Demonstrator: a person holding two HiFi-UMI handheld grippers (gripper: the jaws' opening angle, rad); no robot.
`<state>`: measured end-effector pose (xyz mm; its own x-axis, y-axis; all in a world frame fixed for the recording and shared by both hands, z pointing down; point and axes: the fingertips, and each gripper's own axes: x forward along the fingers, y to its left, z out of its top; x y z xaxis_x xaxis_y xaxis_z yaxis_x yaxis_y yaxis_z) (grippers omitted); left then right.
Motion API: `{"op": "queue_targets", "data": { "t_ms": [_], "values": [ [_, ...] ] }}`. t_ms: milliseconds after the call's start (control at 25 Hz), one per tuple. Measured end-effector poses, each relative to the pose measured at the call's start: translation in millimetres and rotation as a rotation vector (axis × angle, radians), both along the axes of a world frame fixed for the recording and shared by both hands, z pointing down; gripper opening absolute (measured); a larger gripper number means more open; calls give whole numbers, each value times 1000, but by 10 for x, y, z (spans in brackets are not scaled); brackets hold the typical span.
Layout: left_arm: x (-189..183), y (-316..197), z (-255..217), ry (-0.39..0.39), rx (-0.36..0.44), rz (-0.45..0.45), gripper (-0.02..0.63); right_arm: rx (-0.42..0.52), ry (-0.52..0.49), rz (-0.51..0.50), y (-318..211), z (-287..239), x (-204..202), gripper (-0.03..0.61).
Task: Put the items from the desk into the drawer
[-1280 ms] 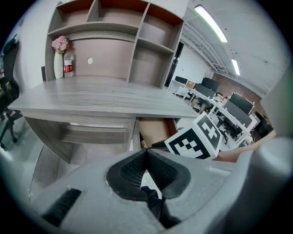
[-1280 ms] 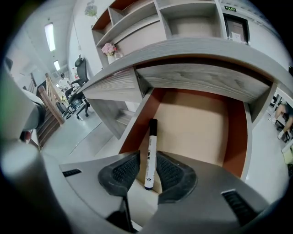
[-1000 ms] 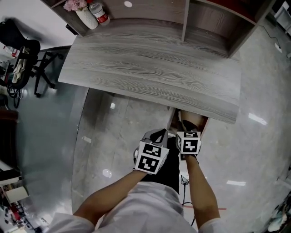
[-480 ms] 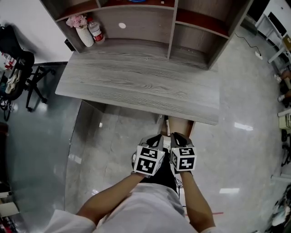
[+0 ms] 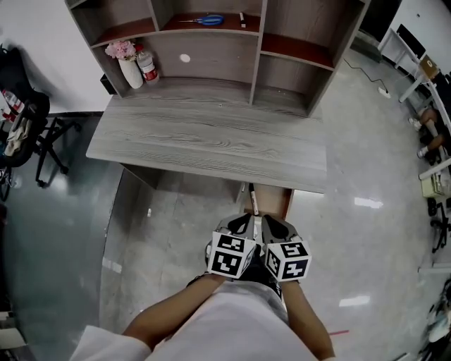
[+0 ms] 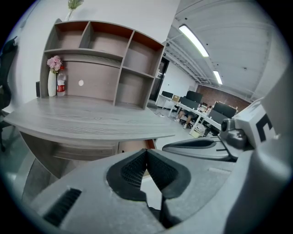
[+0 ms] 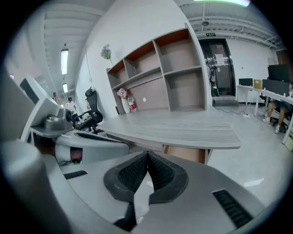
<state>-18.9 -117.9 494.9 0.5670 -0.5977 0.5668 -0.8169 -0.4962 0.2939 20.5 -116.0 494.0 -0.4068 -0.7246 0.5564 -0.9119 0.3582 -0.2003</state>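
Observation:
The grey wooden desk (image 5: 211,137) has a bare top. Blue scissors (image 5: 204,20) lie on an upper shelf of the hutch, with a small dark item (image 5: 242,15) beside them. A vase of pink flowers (image 5: 127,63) and a bottle (image 5: 146,65) stand at the desk's back left. The brown drawer unit (image 5: 271,201) shows under the desk's right front edge. Side by side in front of the desk, my left gripper (image 5: 243,224) and right gripper (image 5: 271,227) are both shut with nothing in them. Their pads meet in the left gripper view (image 6: 146,153) and the right gripper view (image 7: 147,157).
A black office chair (image 5: 28,120) stands left of the desk. More desks and a seated person (image 5: 430,120) are at the far right. The floor is glossy grey tile.
Both grippers have drawn back from the desk and come closer together. The right one has left the drawer area. The hutch shelves with the scissors have come into view.

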Motion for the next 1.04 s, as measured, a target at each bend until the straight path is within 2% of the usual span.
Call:
{"op": "queue_targets", "data": {
  "t_ms": [360,680,1040],
  "values": [
    [118,154,-218,6,81,89,3,69,35,14,197,-253,-42,2],
    [102,153,-241,-1,105,87,3,97,56,22,234,-278,-50,2],
    [69,174,-214,6,95,70,3,105,52,24,238,-286,-65,2]
  ]
}}
